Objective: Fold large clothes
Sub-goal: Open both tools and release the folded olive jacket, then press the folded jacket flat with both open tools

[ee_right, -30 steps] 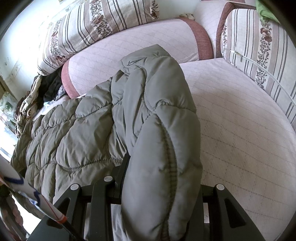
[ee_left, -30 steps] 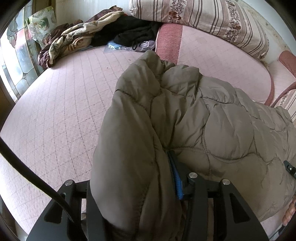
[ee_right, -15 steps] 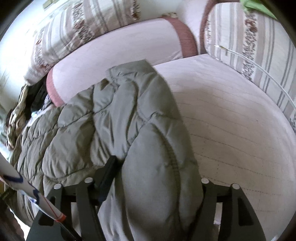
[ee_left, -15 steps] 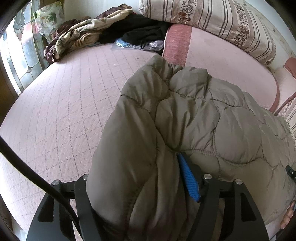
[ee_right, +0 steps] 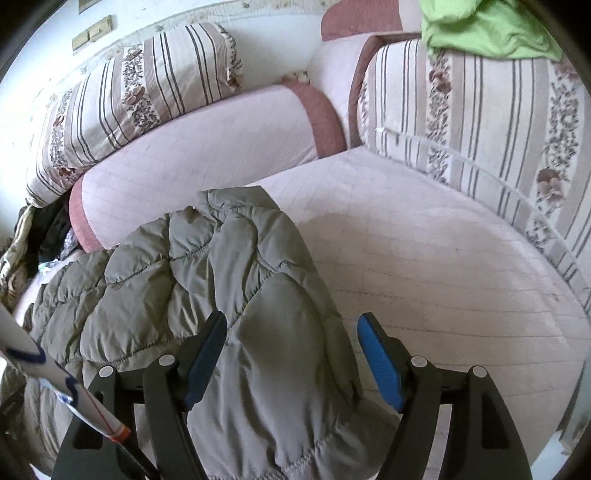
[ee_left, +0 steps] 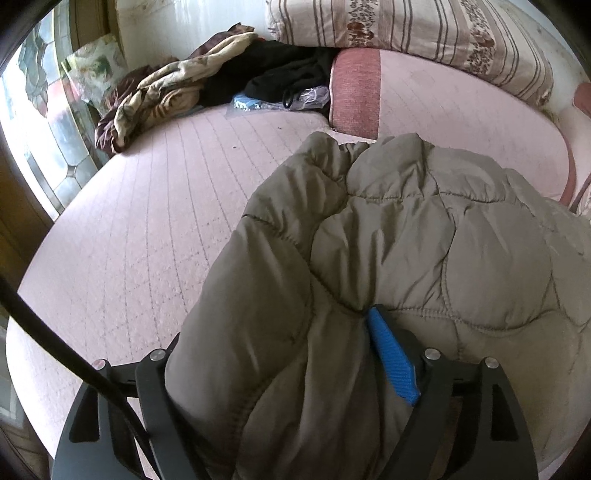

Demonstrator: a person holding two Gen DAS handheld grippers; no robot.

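An olive-grey quilted puffer jacket (ee_left: 406,236) lies on a pink quilted sofa seat (ee_left: 147,236). In the left wrist view my left gripper (ee_left: 284,354) stands wide apart around a thick sleeve of the jacket; only its right blue pad (ee_left: 391,358) shows, the left finger is hidden under fabric. In the right wrist view the jacket (ee_right: 207,273) has a folded sleeve lying between the fingers of my right gripper (ee_right: 291,358). Its jaws are open, and the right blue pad (ee_right: 380,365) stands clear of the fabric.
A pile of brown, beige and black clothes (ee_left: 207,85) lies at the back left by a stained-glass window (ee_left: 33,122). Striped floral cushions (ee_right: 480,122) and pink bolsters (ee_right: 207,147) line the sofa back. A green cloth (ee_right: 487,26) tops the right cushion.
Both grippers have opened and drawn back from the jacket; both cameras show more of the sofa back. The right sleeve now lies lower and loose between the open right fingers.
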